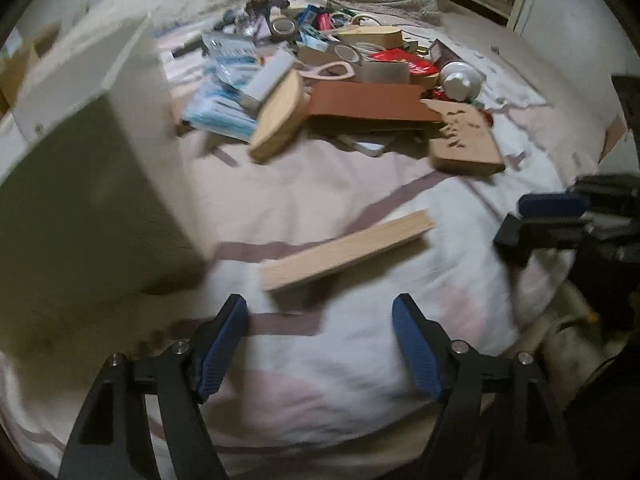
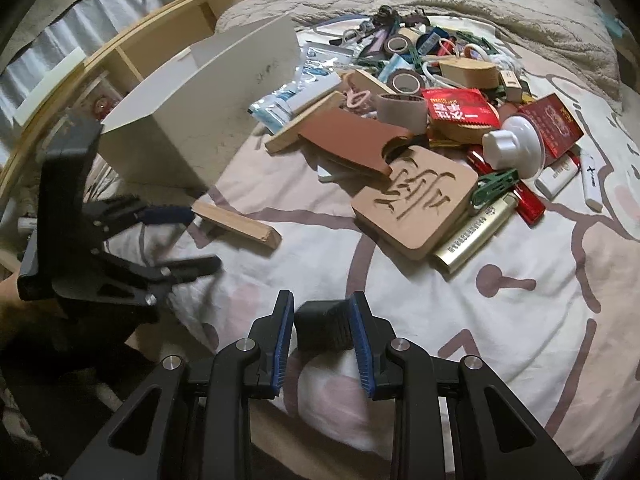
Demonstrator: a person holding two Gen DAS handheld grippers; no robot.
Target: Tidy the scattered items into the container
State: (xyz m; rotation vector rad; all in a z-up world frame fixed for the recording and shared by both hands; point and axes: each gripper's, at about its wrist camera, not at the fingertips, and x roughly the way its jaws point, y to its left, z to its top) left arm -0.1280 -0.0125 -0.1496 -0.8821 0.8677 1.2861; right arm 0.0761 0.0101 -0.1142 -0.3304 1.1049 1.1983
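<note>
1. The right gripper is clenched on a small black block; the left gripper is spread wide with nothing between its pads.
2. The white box stands on the bedsheet; its inside cannot be seen.
3. A pale wooden strip lies flat just beside the box, apart from the pile of clutter.

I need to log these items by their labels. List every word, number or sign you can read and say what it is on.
Carved Chinese character, not legible to me: wooden plaque.
White print on red packet: blurred.
Gold pattern on red box: unreadable.
Black print on gold lighter: too small.
Dark logo on white stick: too small.
Faint scribble on white container: unreadable.
</note>
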